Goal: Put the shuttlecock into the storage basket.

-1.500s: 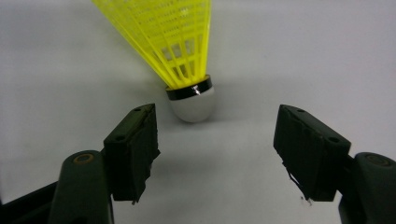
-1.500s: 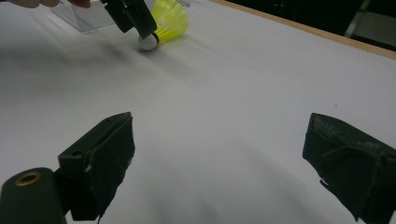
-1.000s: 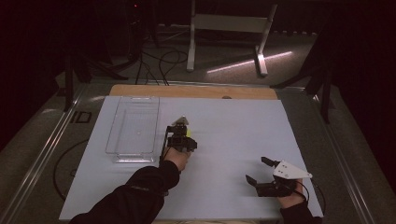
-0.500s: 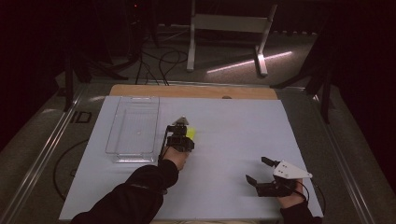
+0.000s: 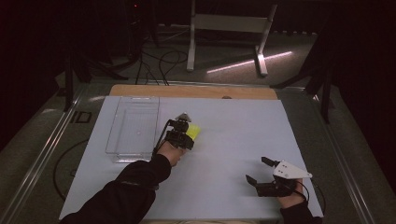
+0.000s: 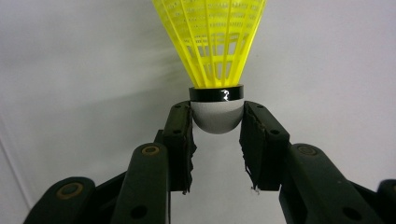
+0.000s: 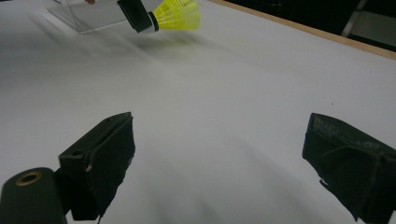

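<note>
A: Where is the shuttlecock, and which way does it point?

B: In the high view the yellow shuttlecock sits just left of the frame's middle, on the white counter, just right of a clear plastic tray. Its long axis runs away from the person, slightly toward the upper right. The rounded white cork faces back toward the hand; the flared yellow skirt faces the top of the frame.

A: What holds it?

B: The left tongs. In the left gripper view the left tongs have their two black pads pressed against either side of the white cork, just under a black band. Their jaws have just been closing on it.

A: And the other hand?

B: The right tongs rest at the lower right, well apart from the shuttlecock, jaws spread wide with nothing between them.

A: Anything unclear?

B: The skirt's wide end is cut off at the top of the left gripper view. From above, the tongs cover the cork. Whether the shuttlecock touches the counter cannot be told.
</note>
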